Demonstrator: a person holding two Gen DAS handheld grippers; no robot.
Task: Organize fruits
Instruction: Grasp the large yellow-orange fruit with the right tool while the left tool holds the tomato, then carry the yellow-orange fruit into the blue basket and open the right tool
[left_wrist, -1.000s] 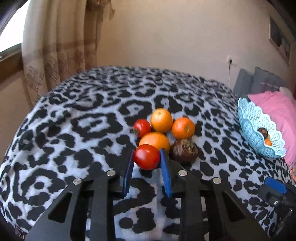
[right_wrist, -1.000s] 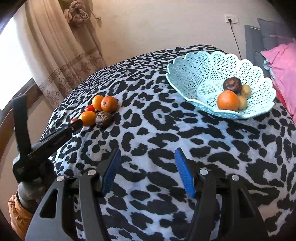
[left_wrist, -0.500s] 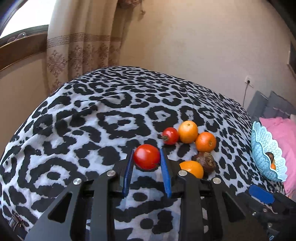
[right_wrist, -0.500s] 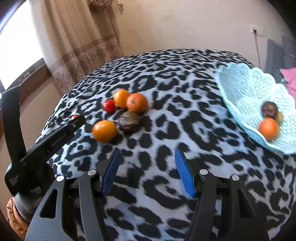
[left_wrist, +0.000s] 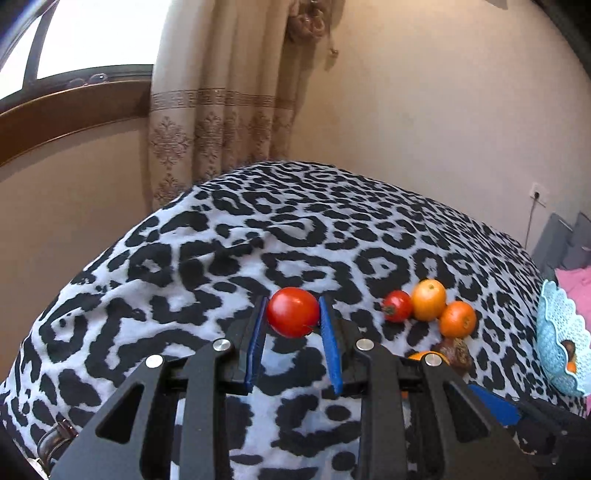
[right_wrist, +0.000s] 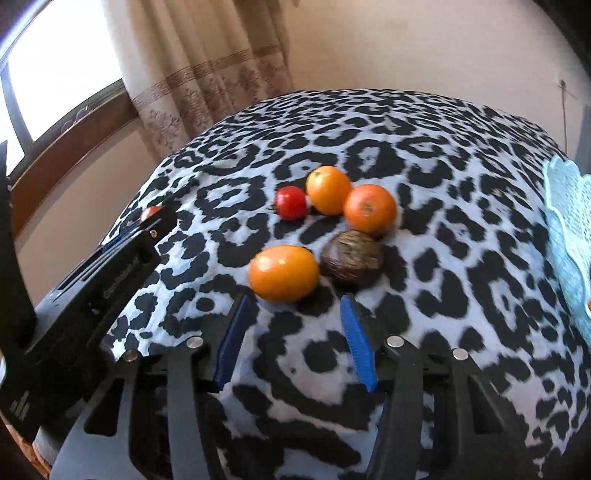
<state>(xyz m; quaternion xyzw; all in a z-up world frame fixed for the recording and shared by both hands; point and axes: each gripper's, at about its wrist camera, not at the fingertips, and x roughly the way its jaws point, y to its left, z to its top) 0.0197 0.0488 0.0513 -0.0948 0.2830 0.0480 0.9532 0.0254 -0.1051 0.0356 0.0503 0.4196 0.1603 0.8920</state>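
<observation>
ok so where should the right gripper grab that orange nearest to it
Across the middle of the nearest orange, at its widest. It lies just beyond the right gripper, whose jaws are closing with nothing between them. Come from the near side, tilted down. The dark brown fruit crowds its right, so that pad needs to slip between them.

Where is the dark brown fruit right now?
In the right wrist view the dark brown fruit lies on the spotted blanket, just right of the nearest orange and below another orange.
</observation>
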